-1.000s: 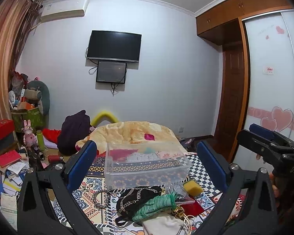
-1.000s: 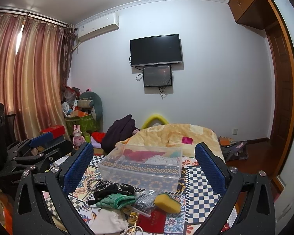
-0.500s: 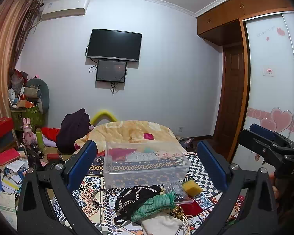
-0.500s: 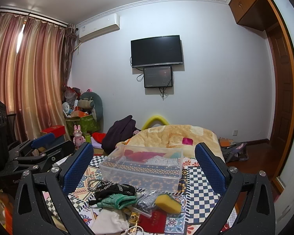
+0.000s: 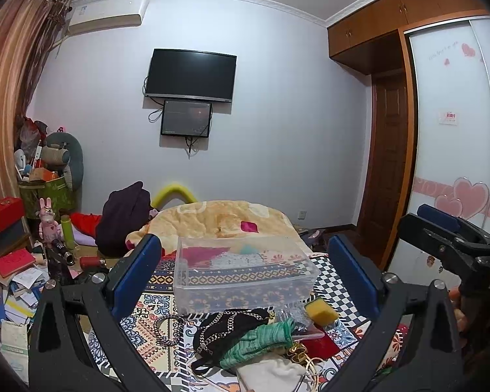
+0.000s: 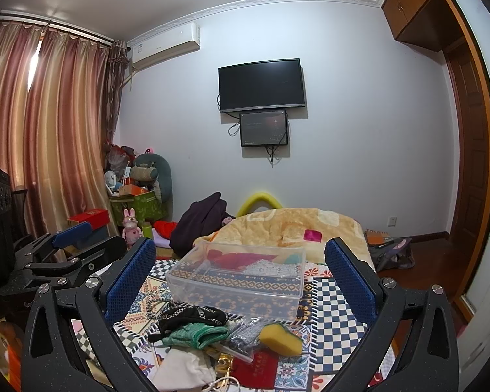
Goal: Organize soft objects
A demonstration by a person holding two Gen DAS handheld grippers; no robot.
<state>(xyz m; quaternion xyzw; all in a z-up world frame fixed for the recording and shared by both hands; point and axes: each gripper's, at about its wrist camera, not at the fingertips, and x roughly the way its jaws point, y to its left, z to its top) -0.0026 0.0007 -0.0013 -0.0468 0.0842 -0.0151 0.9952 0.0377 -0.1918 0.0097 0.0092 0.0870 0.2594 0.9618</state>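
Observation:
A clear plastic bin (image 5: 245, 274) (image 6: 238, 281) stands on a patterned cloth. In front of it lies a heap: a black chain-trimmed item (image 5: 225, 326) (image 6: 192, 315), a green cloth (image 5: 258, 339) (image 6: 196, 333), a yellow sponge (image 5: 321, 312) (image 6: 281, 338), a white pouch (image 5: 271, 372) (image 6: 183, 369), a red pouch (image 6: 261, 366). My left gripper (image 5: 245, 274) is open and empty above the heap. My right gripper (image 6: 241, 277) is open and empty too. Each gripper shows in the other's view, the right (image 5: 441, 228) and the left (image 6: 72, 241).
An orange quilt (image 5: 219, 222) lies behind the bin, with a dark garment (image 5: 124, 215) to its left. Boxes, books and toys (image 5: 13, 254) crowd the left. A wardrobe (image 5: 454, 163) and wooden door (image 5: 388, 170) stand at right. A bead bracelet (image 5: 166, 330) lies on the cloth.
Both views have drifted slightly; the bin and heap sit a little lower and nearer in frame. Nothing was grasped or moved.

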